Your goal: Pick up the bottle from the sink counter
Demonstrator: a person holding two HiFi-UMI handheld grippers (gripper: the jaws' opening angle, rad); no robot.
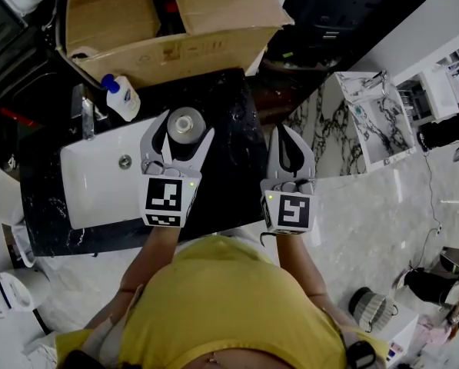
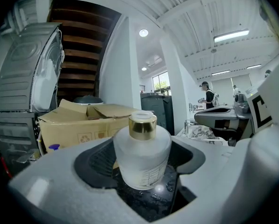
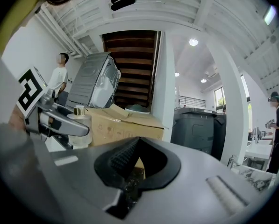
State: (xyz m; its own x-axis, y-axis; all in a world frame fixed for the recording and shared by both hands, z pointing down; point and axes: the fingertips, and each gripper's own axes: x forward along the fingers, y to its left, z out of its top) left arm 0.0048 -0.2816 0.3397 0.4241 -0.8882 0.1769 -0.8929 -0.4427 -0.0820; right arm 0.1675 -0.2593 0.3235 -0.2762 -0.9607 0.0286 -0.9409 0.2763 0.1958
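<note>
Left gripper [image 1: 187, 129] is where I want it: tongs spread wide either side of the bottle [image 2: 141, 157], which stands upright on the black counter [image 1: 233, 137] just beside the white sink [image 1: 98, 183]. There's a gap on both sides, so nothing is gripped yet. Right gripper [image 1: 282, 131] hangs off to the side over the counter, tongs pinched together and empty.

My plan is to keep the bottle centred in the padded hollows and close slowly on the frosted body, not the gold cap [image 2: 143, 125]. The glass looks slick and the counter looks wet, so I'd squeeze evenly, then lift straight up.

Writing-wise, the bottle's label has a few printed lines but they're too small to read. The cardboard box [image 2: 78, 122] behind shows a recycling symbol, and the blue-pump bottle [image 1: 123, 97] has a label I can't make out either
</note>
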